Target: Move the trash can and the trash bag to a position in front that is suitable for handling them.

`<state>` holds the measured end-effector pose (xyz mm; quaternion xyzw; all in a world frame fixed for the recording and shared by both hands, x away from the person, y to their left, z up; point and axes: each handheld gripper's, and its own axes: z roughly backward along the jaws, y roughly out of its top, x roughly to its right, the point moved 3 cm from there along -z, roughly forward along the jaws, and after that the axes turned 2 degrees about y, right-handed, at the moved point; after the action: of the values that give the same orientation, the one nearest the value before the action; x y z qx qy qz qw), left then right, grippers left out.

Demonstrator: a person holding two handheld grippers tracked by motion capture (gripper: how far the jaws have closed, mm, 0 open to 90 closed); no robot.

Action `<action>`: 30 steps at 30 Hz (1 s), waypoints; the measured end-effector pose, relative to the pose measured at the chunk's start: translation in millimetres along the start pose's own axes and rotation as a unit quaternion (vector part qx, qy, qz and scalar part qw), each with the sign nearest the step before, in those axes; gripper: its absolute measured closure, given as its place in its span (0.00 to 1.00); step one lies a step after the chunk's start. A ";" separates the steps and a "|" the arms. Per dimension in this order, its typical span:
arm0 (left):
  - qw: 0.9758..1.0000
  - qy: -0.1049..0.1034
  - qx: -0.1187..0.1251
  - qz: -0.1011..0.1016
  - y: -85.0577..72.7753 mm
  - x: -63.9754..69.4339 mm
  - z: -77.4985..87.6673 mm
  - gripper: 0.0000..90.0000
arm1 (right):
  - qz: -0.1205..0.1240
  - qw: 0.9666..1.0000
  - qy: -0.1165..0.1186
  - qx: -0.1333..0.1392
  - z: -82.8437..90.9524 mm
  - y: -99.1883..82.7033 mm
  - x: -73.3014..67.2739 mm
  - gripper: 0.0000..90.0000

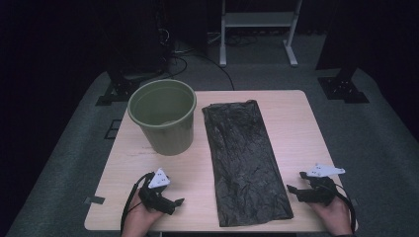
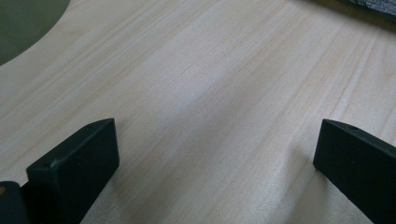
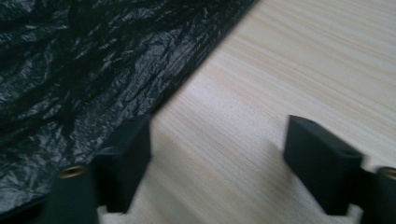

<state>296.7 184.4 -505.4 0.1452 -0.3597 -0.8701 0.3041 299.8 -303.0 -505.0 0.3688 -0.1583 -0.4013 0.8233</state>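
Jaws of both the left gripper (image 1: 174,202) and right gripper (image 1: 295,181) stand wide and empty beside a crinkled, glossy black bag (image 1: 243,157) lying flat on the pale wooden table (image 1: 291,123) in a dim room.

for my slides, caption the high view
Black bin bag flat beside green bucket, open hand-held grippers left and right.

We count on our table (image 1: 296,123): one green bin (image 1: 163,116); one black plastic bag (image 1: 242,158), laid flat; two grippers, the left gripper (image 1: 179,201) and the right gripper (image 1: 295,181), one in each of our hands.
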 end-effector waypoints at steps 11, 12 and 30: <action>1.000 0.000 0.000 0.000 -0.2 0.2 0.2 0.00 | -0.020 1.000 0.008 -0.006 1.5 5.6 -2.8 0.49; 1.000 0.000 0.000 0.000 -0.2 0.2 0.2 0.00 | -0.020 1.000 0.008 -0.006 1.5 5.6 -2.8 0.49; 1.000 0.000 0.000 0.000 -0.2 0.1 0.2 0.00 | -0.012 0.999 0.043 -0.011 -20.0 29.1 -26.5 0.53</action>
<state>296.4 184.6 -505.4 0.1457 -0.3597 -0.8700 0.3042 310.2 -260.9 -496.3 0.3783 -0.1135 -0.3962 0.8289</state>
